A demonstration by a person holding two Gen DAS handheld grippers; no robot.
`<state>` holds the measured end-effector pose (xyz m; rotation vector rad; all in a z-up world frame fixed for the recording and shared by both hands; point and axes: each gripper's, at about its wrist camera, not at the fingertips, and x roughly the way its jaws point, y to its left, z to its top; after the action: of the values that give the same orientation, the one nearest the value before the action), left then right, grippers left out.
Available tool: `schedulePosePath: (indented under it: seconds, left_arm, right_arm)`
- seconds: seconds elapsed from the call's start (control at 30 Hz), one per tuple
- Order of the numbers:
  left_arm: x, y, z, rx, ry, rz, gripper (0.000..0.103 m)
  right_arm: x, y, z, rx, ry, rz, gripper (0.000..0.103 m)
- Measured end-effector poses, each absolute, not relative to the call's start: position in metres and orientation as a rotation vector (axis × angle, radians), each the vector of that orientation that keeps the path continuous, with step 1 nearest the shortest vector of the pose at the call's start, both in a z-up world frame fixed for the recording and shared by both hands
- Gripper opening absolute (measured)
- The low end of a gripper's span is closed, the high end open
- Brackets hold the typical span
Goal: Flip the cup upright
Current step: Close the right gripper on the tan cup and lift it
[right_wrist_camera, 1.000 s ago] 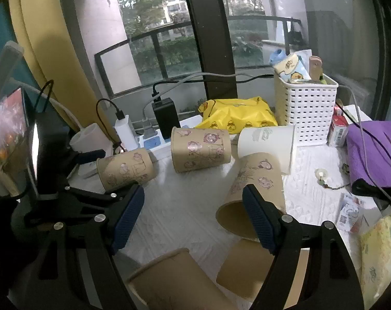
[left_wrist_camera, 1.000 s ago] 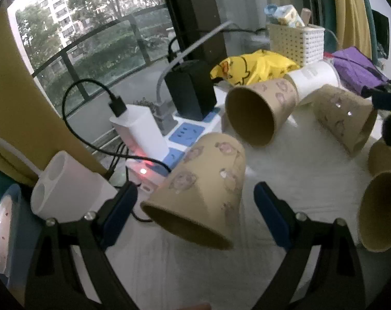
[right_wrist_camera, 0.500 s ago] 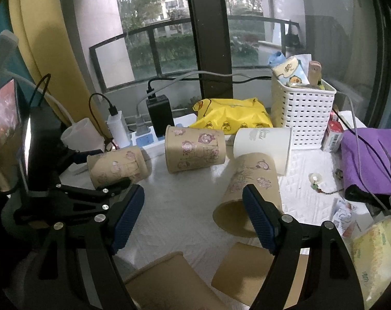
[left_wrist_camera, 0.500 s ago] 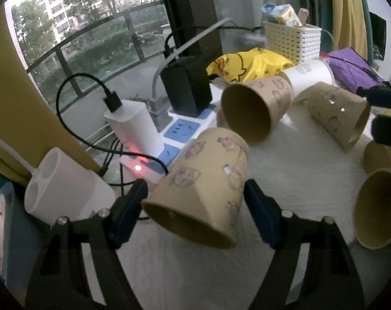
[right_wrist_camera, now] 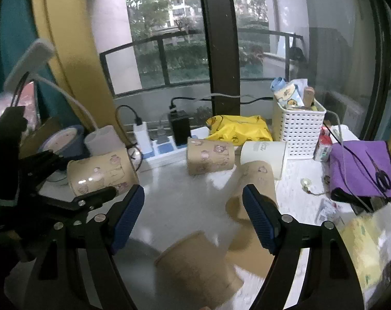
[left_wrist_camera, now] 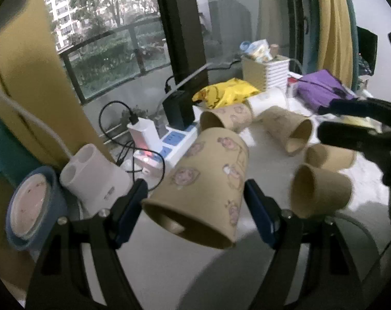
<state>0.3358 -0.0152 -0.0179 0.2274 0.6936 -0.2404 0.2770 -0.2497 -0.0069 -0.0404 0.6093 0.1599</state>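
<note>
Cup point(left_wrist_camera: 205, 186) was clamped between the blue pads of the left gripper point(left_wrist_camera: 195, 206), mouth tipped down toward the camera and base pointing up and away, so it was tilted, not upright. From the right wrist view the same cup point(right_wrist_camera: 102, 173) looked lifted off the white table point(right_wrist_camera: 179, 206), lying roughly sideways in the left gripper's point(right_wrist_camera: 74, 180) fingers. The right gripper point(right_wrist_camera: 192, 211) was spread wide with nothing between its pads, hovering over the table; in the left view it showed up as a dark shape point(left_wrist_camera: 360, 126) off to the right.

Just past the held cup were a bunch of other brown paper cups on their sides: two close ones point(left_wrist_camera: 322, 191) near the right gripper, another point(left_wrist_camera: 288, 129) further back, and one point(left_wrist_camera: 226, 118) by the power strip point(left_wrist_camera: 177, 139). A white cup point(right_wrist_camera: 263, 155) lay on its side against the white basket point(right_wrist_camera: 297, 131). Left of the held cup sat a white two-hole holder point(left_wrist_camera: 92, 175) and a blue-rimmed container point(left_wrist_camera: 30, 201). Further back were a yellow bag point(right_wrist_camera: 239, 129), a black adapter point(right_wrist_camera: 179, 126) and a purple pouch point(right_wrist_camera: 360, 168), then the window railing point(right_wrist_camera: 195, 38).
</note>
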Motion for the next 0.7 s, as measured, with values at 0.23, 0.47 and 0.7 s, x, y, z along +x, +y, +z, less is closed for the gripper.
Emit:
schedulePosePath:
  seconds: [0.23,0.47,0.7]
  left_arm:
    - [0.267,-0.020,-0.007,0.204,0.685,-0.242,0.077]
    - [0.198,-0.032,-0.022,0.165,0.707,-0.277,0.077]
    - [0.148,-0.047,-0.043,0.161,0.727,-0.304,0.077]
  right_arm:
    - [0.218,-0.242,-0.006,-0.038,0.617,0.176,0.081]
    - [0.158,-0.236,-0.030,-0.037,0.681,0.183,0.081]
    - [0.109,-0.246,-0.053,-0.024,0.717,0.171,0.081]
